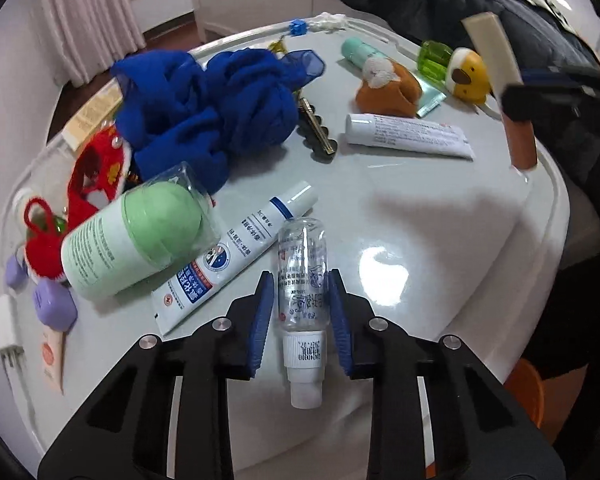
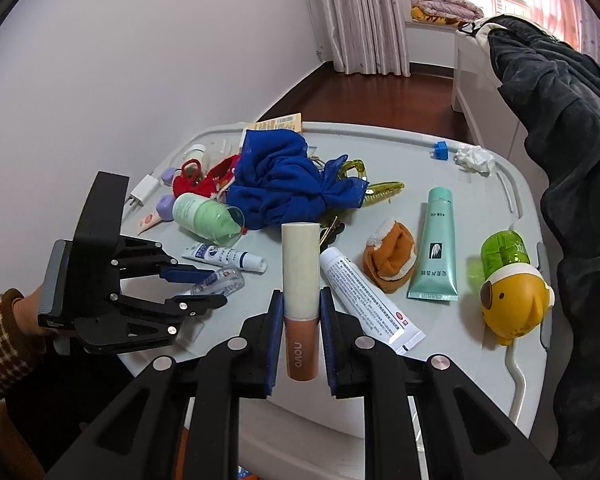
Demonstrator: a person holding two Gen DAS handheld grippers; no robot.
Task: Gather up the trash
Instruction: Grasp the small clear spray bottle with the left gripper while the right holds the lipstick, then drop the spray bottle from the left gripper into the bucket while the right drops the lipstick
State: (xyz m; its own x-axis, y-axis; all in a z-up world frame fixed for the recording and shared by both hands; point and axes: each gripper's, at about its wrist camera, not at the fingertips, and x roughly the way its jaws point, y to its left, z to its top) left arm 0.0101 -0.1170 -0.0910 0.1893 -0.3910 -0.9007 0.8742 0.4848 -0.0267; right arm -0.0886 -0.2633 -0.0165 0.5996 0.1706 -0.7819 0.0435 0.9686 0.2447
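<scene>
A bedroom with pink curtains and a dark wood floor, and a pale grey table (image 2: 440, 148) crowded with toiletries and trinkets.

Low in the left wrist view, the left gripper (image 1: 300, 280) has its blue pads against both sides of a small clear spray bottle (image 1: 302, 280) lying on the table, white nozzle toward the camera, just beside a blue-and-white ointment tube (image 1: 236, 256) and a green roll-on bottle (image 1: 132, 240). At lower centre of the right wrist view, the right gripper (image 2: 302, 312) is clenched on a cream-capped, peach "novo" cosmetic tube (image 2: 300, 308), held upright above the table. A crumpled blue cloth (image 2: 288, 176) heaps behind it; a crumpled white tissue (image 2: 474, 158) sits near the table's far edge at upper right, and a yellow duck toy (image 2: 512, 308) lies at right.
</scene>
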